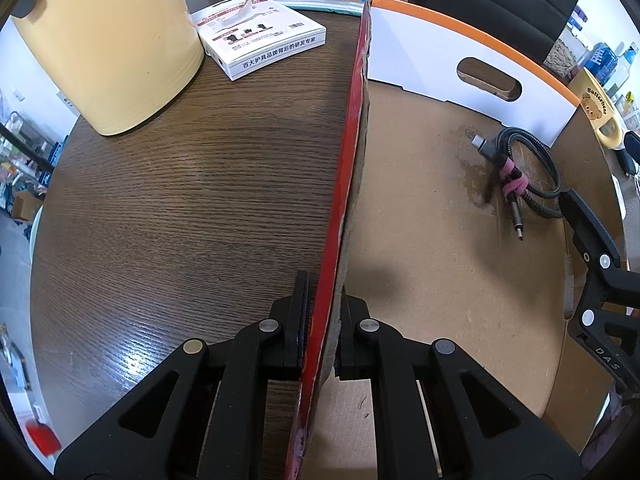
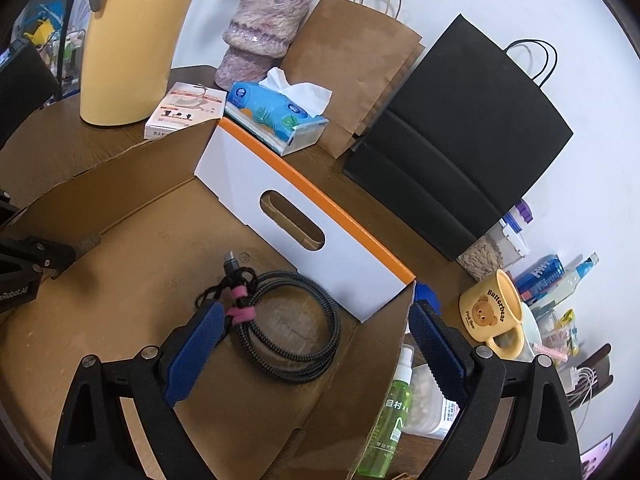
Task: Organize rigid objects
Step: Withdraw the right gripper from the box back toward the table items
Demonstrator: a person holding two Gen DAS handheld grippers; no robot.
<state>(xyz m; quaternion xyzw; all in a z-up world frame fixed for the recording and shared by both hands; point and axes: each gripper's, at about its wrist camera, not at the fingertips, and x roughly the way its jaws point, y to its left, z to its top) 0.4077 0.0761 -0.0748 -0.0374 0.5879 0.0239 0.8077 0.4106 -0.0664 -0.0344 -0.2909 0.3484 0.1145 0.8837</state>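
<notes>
A cardboard box (image 1: 420, 200) with a red outer side and a white-and-orange end wall sits on the dark wood table (image 1: 180, 200). My left gripper (image 1: 322, 304) is shut on the box's left wall (image 1: 348, 128). A coiled grey cable (image 2: 288, 320) with a pink tie lies on the box floor; it also shows in the left wrist view (image 1: 520, 168). My right gripper (image 2: 316, 328) is open above the box's right wall (image 2: 384, 344), its left finger (image 2: 200, 344) beside the cable. The right gripper also shows in the left wrist view (image 1: 592, 248).
A yellow jug (image 2: 132, 40), a white packet box (image 1: 260, 40), a tissue pack (image 2: 276, 116), a pink vase (image 2: 260, 32), and brown (image 2: 352, 60) and black (image 2: 460, 132) paper bags stand behind the box. A bear mug (image 2: 492, 312) and green spray bottle (image 2: 388, 420) are to its right.
</notes>
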